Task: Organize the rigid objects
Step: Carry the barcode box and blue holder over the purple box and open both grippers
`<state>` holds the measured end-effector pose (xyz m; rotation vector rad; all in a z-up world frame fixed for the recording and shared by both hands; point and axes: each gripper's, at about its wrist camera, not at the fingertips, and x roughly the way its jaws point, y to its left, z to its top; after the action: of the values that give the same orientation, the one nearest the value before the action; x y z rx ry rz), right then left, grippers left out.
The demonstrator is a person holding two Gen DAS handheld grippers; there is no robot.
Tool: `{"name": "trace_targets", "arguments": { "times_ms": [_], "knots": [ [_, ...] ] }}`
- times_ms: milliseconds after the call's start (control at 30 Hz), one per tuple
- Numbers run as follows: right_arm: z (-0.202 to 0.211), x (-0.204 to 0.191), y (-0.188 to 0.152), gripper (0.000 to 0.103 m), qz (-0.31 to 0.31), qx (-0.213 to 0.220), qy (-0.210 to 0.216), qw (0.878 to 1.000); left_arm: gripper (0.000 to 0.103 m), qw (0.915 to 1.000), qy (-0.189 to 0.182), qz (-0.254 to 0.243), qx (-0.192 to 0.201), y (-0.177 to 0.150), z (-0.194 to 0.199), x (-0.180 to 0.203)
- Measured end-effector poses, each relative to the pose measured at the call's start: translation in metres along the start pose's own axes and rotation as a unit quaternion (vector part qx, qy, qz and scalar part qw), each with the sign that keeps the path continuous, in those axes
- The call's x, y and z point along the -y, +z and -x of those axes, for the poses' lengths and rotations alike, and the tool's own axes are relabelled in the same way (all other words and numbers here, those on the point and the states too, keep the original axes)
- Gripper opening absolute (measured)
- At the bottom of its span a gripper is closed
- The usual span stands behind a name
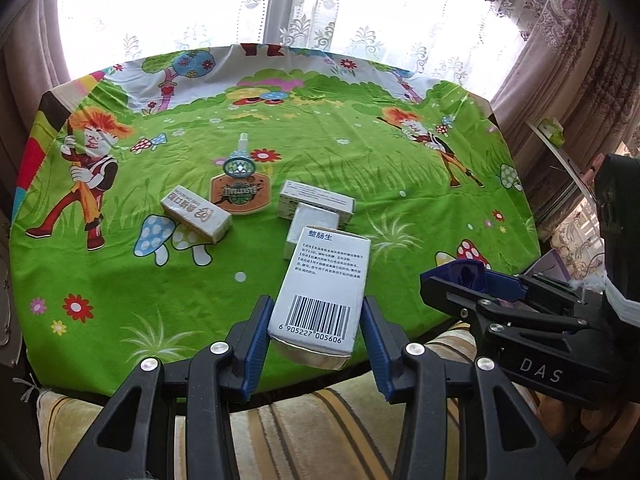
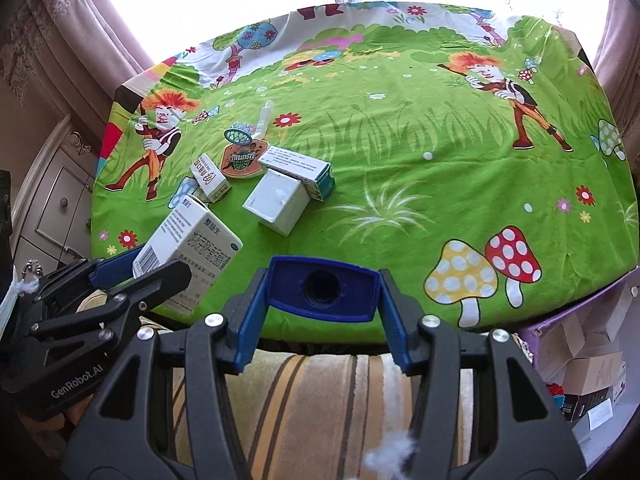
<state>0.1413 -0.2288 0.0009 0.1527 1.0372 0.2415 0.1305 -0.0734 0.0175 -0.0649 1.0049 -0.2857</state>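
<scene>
I have a white medicine box [image 1: 320,292] clamped in the left gripper [image 1: 316,334], pads on its two long sides near the barcode end, the box sticking forward above the near edge of the desk [image 1: 120,280]. It reads as thin cardboard: light, stiff enough along the edges, but the broad faces would dent under a hard squeeze, so I judge the narrow-side hold near one end correct, though the free end may droop or swing. The right gripper [image 2: 320,316] is closed on a small dark blue holder [image 2: 323,288], a rectangular plastic piece with a round hole in its face; it looks rigid, smooth, possibly slippery, and the pads sit on its short ends. On the cartoon-print cloth, mid-desk, lie the rest: a long box with red lettering [image 1: 197,214], an orange basketball badge [image 1: 240,194] with a small teal hoop toy [image 1: 240,166] beside it, and two white boxes touching, one plain carton [image 2: 278,202] in front of a printed carton [image 2: 300,172]. The plain carton looks bulkier; I would take it across its narrower pair of sides.
</scene>
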Motion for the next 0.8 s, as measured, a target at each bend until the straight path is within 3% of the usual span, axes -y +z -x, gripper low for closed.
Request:
{"name": "trace_targets", "arguments": {
  "times_ms": [433,800],
  "knots": [
    [0.054,0.081,-0.024,0.057,-0.063,0.044,-0.002,0.997,0.045,0.9963,-0.044,-0.071,-0.018,-0.004,-0.010,0.098],
    [0.105,0.190,-0.054,0.057,-0.144,0.081,-0.071,0.984,0.045,0.9835,-0.092,-0.153,-0.031,-0.007,-0.021,0.192]
  ]
}}
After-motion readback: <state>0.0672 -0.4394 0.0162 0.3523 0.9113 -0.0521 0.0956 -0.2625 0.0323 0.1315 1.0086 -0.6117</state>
